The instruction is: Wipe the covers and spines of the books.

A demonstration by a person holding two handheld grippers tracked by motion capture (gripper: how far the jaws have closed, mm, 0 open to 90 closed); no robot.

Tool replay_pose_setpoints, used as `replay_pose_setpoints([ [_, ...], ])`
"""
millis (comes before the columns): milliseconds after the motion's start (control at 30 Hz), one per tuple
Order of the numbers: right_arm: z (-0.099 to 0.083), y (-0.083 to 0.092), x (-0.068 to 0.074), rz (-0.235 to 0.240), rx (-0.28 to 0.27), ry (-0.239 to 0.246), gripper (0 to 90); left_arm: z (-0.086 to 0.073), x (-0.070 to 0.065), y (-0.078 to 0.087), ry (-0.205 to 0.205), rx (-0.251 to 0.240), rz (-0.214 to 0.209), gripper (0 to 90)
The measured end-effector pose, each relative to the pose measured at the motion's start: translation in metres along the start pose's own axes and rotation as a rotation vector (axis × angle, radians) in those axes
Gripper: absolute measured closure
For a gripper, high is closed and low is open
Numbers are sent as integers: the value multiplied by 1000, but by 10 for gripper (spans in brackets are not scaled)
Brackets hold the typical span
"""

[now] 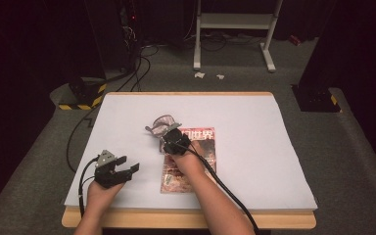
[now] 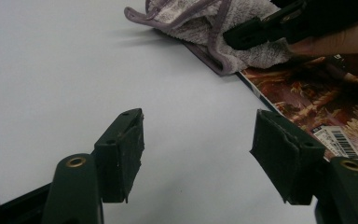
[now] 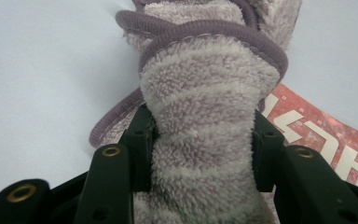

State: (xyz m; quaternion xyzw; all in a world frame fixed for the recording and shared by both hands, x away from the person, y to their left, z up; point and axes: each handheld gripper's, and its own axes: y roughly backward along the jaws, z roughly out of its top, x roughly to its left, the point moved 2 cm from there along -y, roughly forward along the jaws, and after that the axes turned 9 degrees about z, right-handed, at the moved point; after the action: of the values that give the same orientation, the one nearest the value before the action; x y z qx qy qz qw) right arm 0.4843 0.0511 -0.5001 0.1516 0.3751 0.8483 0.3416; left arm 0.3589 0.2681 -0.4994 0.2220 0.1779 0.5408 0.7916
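A bunched grey-mauve towel (image 1: 162,124) with a darker hem lies at the top left corner of a red magazine (image 1: 196,161) on the white table cover. My right gripper (image 1: 170,137) is shut on the towel (image 3: 200,140); its jaws squeeze a thick fold from both sides. The magazine's red cover (image 3: 317,135) shows just beyond the jaws. My left gripper (image 1: 129,165) stands open near the table's front left, with nothing between its fingertips (image 2: 123,154). From there the towel (image 2: 223,32) and the magazine's edge (image 2: 317,102) lie ahead to the right.
The white cover (image 1: 254,127) spans the wooden table (image 1: 191,219). Cables trail from both grippers over the front edge. Beyond the table are a black stand with yellow stripes (image 1: 81,95) and a white frame (image 1: 235,29) on the floor.
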Motion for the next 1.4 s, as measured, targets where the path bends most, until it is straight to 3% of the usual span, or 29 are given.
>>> replay_pose_setpoints([
  [267,-11,10,-19,-44,3,-25,535,-1,-1,0,0,3,2,341],
  [600,-45,42,-76,-134,-8,-116,536,-1,-3,-1,-4,4,-1,342],
  [867,-71,67,-108,-171,-24,-194,536,1,-9,-1,-21,-4,-8,342],
  [1233,-79,73,-114,-172,-38,-217,538,-1,-16,-5,-45,17,-10,342],
  [1400,-76,79,-110,-173,-52,-197,543,-1,-17,-6,-49,20,-6,342],
])
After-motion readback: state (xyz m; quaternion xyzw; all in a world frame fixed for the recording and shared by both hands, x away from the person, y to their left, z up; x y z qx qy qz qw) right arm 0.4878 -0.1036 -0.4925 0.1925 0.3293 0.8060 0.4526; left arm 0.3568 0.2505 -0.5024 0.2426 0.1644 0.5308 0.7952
